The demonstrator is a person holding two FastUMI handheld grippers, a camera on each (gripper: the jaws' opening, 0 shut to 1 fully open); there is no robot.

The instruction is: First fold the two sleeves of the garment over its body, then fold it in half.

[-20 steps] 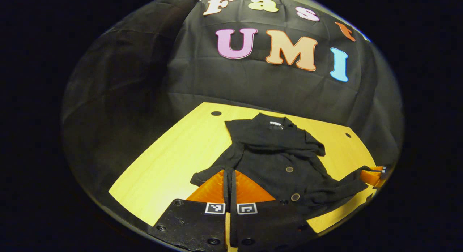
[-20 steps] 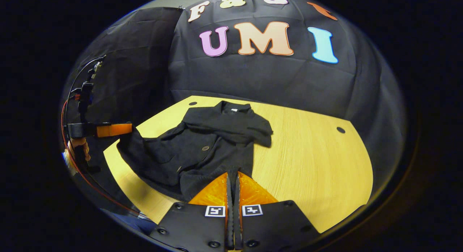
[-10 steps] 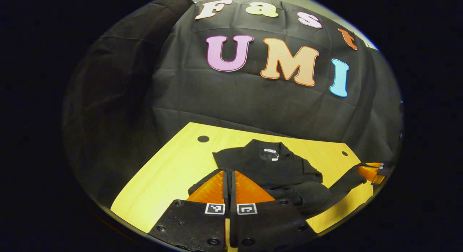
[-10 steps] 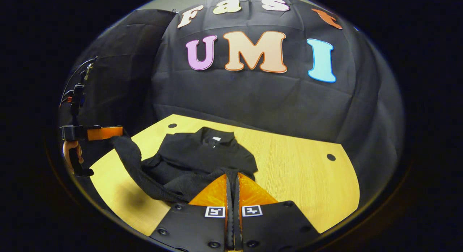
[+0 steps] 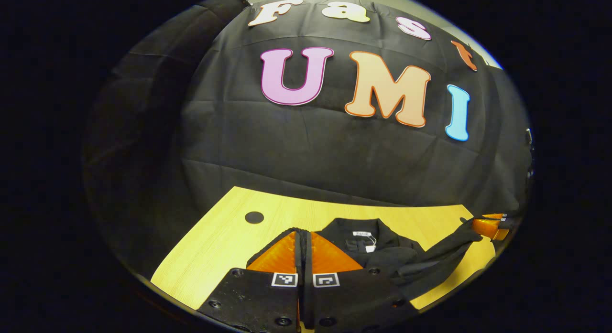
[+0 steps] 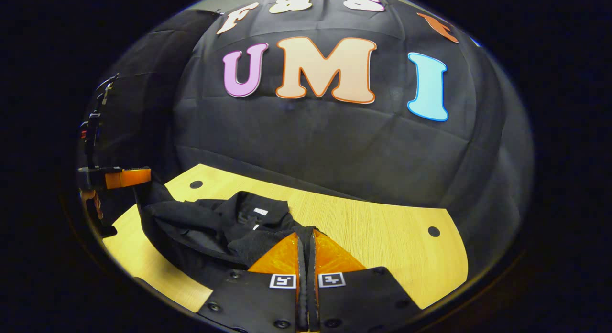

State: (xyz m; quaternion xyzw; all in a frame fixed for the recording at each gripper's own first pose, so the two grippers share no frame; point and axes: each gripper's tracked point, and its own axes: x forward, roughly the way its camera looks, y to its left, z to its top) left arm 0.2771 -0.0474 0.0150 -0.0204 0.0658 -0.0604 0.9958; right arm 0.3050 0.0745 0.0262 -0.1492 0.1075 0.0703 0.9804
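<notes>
Left tongs (image 5: 302, 237), in the left gripper view, are clenching the near hem of the black button-front garment (image 5: 382, 249), both fingers pressing the cloth between them; the garment's collar is lying just ahead of them on the yellow wooden counter (image 5: 224, 237), so the collar-to-hem axis is running straight away from the tongs toward the booth's wall, and the other tongs (image 5: 487, 225) are gripping the same hem far off to the right. A small white neck label (image 5: 362, 233) and a hang tag (image 5: 369, 248) are showing inside the collar, but their writing is too small to make out. Right tongs (image 6: 306, 236), in the right gripper view, are likewise pinching a hem corner, with the collar just beyond and to their left, so both pairs are sitting about equally near it; the label (image 6: 260, 211) is again showing no readable writing.
</notes>
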